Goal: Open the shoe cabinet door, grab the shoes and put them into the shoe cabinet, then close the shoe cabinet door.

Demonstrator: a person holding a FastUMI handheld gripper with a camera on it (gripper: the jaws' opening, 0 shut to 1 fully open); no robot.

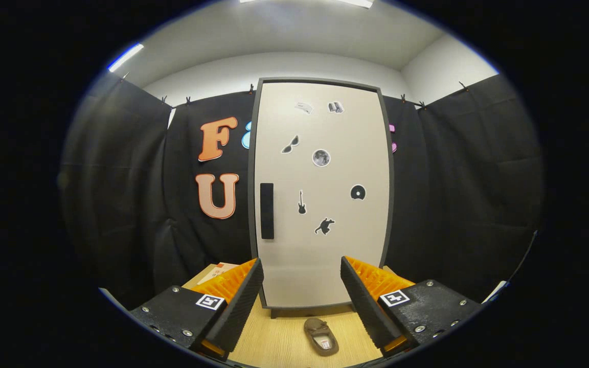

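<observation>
Shoe cabinet door (pixel 320 204) beyond spread hand-held gripper (pixel 302 286), shoe (pixel 321 336) between.

Wooden floor (pixel 284 340) with shoe (pixel 321 336), cabinet (pixel 320 194).

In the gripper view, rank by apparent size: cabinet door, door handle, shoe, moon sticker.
Largest to smallest as they look:
1. cabinet door
2. door handle
3. shoe, though it lies nearer the camera than the handle, so this pair is unsure
4. moon sticker
The gripper is open.
</observation>
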